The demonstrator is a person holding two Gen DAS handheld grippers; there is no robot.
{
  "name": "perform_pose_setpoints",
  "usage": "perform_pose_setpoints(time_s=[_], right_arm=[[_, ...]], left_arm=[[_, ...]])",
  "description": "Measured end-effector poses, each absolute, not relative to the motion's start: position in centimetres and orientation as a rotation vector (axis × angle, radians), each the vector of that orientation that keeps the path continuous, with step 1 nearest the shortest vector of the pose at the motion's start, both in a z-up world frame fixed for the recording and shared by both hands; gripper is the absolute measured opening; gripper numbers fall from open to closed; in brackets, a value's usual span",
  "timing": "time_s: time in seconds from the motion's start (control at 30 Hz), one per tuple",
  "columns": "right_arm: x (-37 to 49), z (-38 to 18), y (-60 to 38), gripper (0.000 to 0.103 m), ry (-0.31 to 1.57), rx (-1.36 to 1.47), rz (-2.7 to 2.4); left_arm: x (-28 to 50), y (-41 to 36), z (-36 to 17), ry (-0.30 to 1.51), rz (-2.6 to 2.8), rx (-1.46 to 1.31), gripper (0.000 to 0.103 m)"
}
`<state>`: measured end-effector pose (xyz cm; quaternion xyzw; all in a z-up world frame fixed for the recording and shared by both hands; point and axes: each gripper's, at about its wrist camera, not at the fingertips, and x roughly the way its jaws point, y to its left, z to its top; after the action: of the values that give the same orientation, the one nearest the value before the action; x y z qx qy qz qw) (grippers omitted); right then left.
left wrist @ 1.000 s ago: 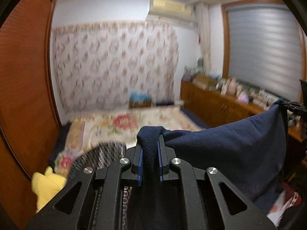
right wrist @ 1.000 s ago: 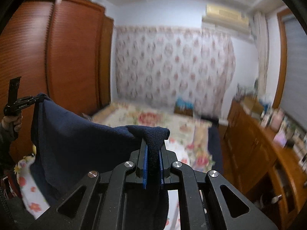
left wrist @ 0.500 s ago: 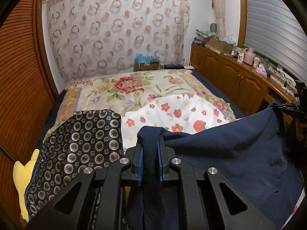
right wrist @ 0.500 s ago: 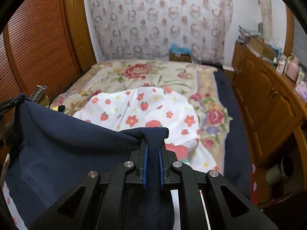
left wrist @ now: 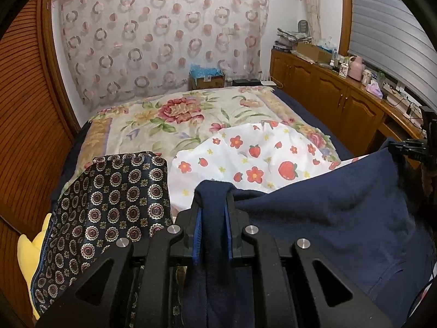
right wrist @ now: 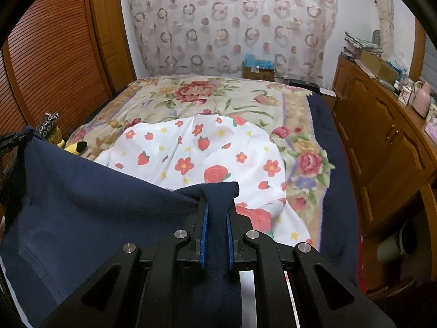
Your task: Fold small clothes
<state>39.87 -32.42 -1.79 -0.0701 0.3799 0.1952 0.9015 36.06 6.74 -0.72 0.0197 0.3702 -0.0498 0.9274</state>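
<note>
A navy blue garment (left wrist: 327, 218) hangs stretched between my two grippers above the bed. My left gripper (left wrist: 213, 199) has one top corner between its blue pads; its jaws are opening slightly, with the cloth still pinched there. My right gripper (right wrist: 217, 202) is shut on the other top corner of the navy garment (right wrist: 95, 205). The right gripper (left wrist: 409, 147) shows at the far right of the left wrist view. Below the garment a white cloth (right wrist: 204, 150) printed with strawberries and flowers lies on the bed.
A dark garment with round medallions (left wrist: 109, 199) lies at the left on the floral bedcover (left wrist: 164, 120), beside a yellow plush toy (left wrist: 27, 251). Wooden cabinets (right wrist: 382, 142) with clutter on top line the right side. A slatted wardrobe (left wrist: 27, 136) stands at the left.
Both grippers have come down and tipped toward the bed, lowering the stretched navy garment over the white strawberry cloth. The bed now fills both views instead of the wall.
</note>
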Motion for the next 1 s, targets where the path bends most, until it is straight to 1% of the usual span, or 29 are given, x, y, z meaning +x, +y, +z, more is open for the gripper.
perform_pose_setpoints(time_s=[0.03,0.07,0.1,0.13,0.2,0.27,0.3,0.37,0.47,0.67,0.83,1.0], right_arm=[[39.9,-1.9,-32.3,0.010,0.789,-0.148,0.402],[39.8,-2.0,-32.2,0.013,0.791,-0.145,0.412],[39.7,-2.0,-32.2,0.014,0.792,-0.145,0.416],[39.4,-1.9,-32.1,0.016,0.790,-0.148,0.410],[38.8,-2.0,-32.0,0.023,0.788,-0.151,0.399],[37.9,-1.9,-32.0,0.034,0.778,-0.159,0.403],[37.3,-1.8,-32.1,0.036,0.771,-0.159,0.404],[35.9,-1.6,-32.7,0.044,0.755,-0.128,0.427],[33.7,-1.5,-33.3,0.047,0.748,-0.115,0.404],[29.1,-1.7,-34.9,0.047,0.752,-0.087,0.364],[26.5,-2.3,-36.2,0.047,0.790,-0.070,0.312],[25.0,-3.6,-36.6,0.047,0.840,-0.043,0.293]], left_arm=[[36.1,6.8,-0.7,0.759,-0.101,0.040,0.022],[35.9,6.8,-0.7,0.754,-0.097,0.041,0.024],[35.7,6.9,-0.5,0.742,-0.088,0.045,0.029],[35.4,6.9,-0.4,0.733,-0.088,0.044,0.038],[34.7,7.1,0.0,0.722,-0.104,0.034,0.046],[33.7,7.3,0.3,0.725,-0.113,0.026,0.050],[33.3,7.3,0.3,0.726,-0.112,0.019,0.052],[31.8,7.3,0.1,0.738,-0.100,0.009,0.052],[29.6,7.2,-0.4,0.750,-0.111,-0.002,0.053],[25.4,6.6,-2.0,0.753,-0.077,0.016,0.053],[23.5,6.1,-4.0,0.783,-0.086,0.024,0.053],[22.5,5.6,-4.7,0.792,-0.104,0.000,0.053]])
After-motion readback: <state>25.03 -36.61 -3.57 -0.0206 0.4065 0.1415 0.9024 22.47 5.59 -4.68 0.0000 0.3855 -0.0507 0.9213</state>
